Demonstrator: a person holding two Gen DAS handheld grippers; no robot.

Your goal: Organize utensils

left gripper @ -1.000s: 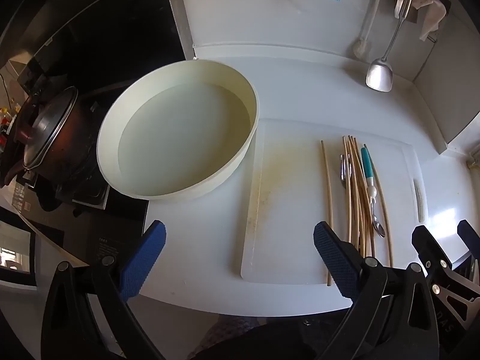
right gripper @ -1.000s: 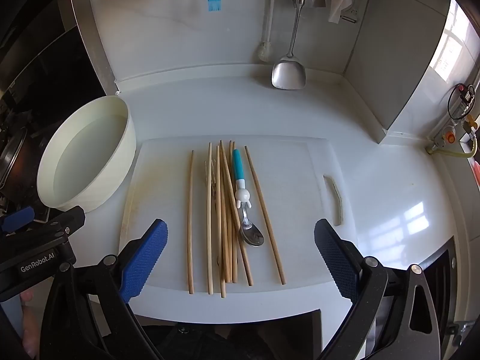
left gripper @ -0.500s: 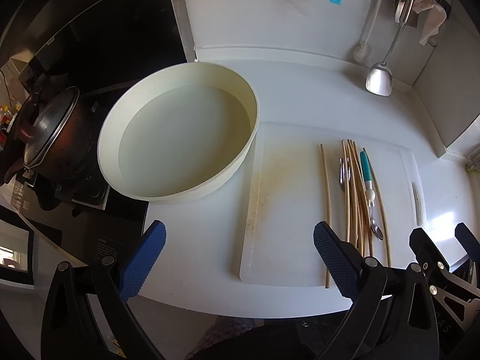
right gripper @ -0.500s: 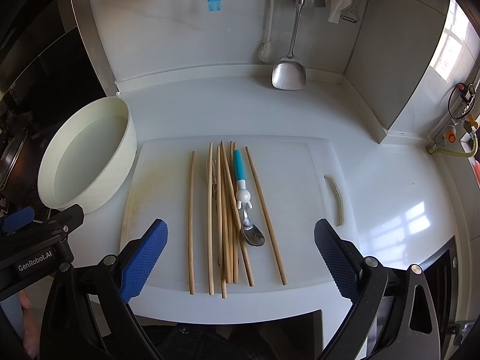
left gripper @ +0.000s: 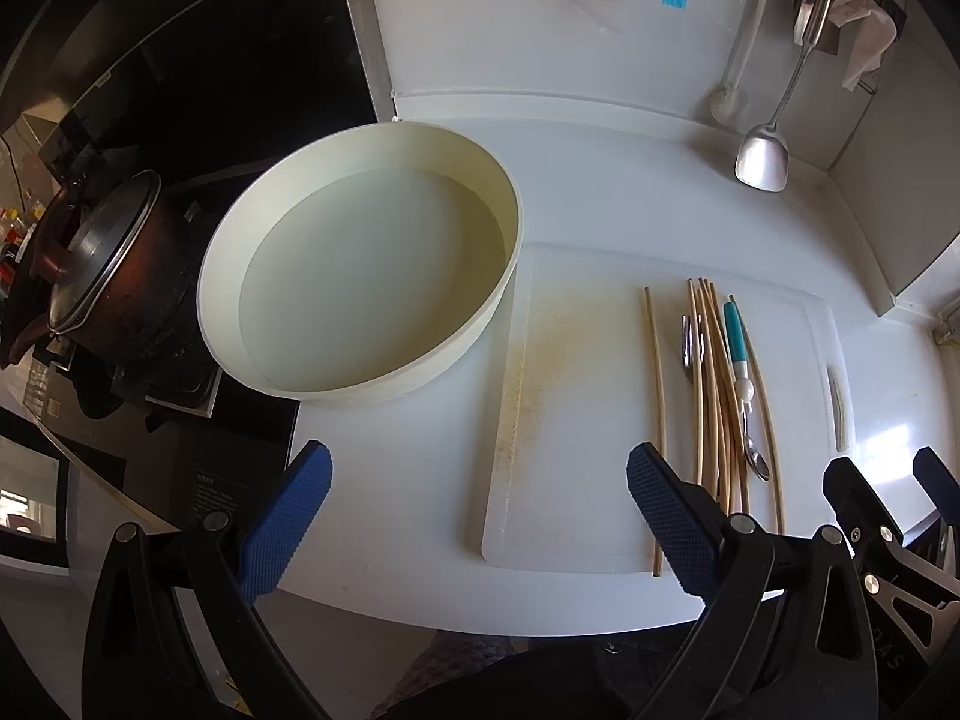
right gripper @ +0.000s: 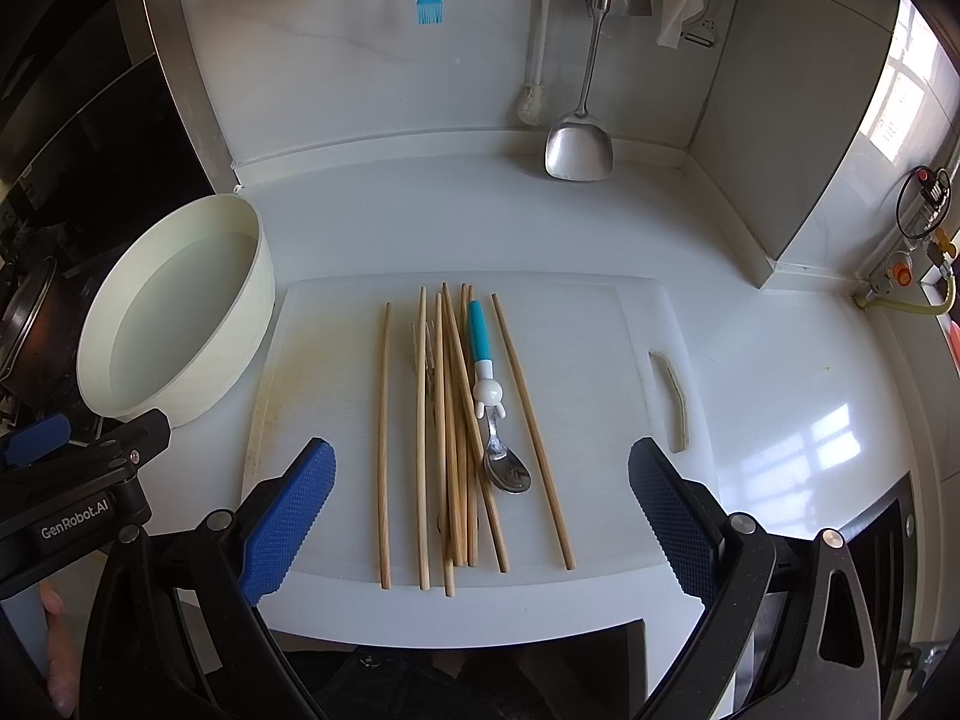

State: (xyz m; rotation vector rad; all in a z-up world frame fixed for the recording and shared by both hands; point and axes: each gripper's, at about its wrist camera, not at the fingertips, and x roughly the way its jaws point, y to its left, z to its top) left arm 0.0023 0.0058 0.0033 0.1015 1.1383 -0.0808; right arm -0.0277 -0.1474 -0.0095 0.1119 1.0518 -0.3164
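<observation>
Both grippers are held at the near edge, side by side and apart. The left gripper (left gripper: 479, 531) is kept level with its jaws spread wide, nothing between them. The right gripper (right gripper: 482, 519) is likewise held with jaws wide and bare.

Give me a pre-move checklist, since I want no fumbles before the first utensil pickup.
1. Right gripper open, holding nothing: ok.
2. Left gripper open, holding nothing: ok.
3. Right gripper lined up over the chopsticks on the cutting board: ok.
4. Utensils separated for a clean single pick: not ok; chopsticks overlap, and the blue-handled spoon lies among them.
5. Cream basin free of utensils: ok.
6. Fork reachable: cannot tell; mostly hidden among the chopsticks.
</observation>
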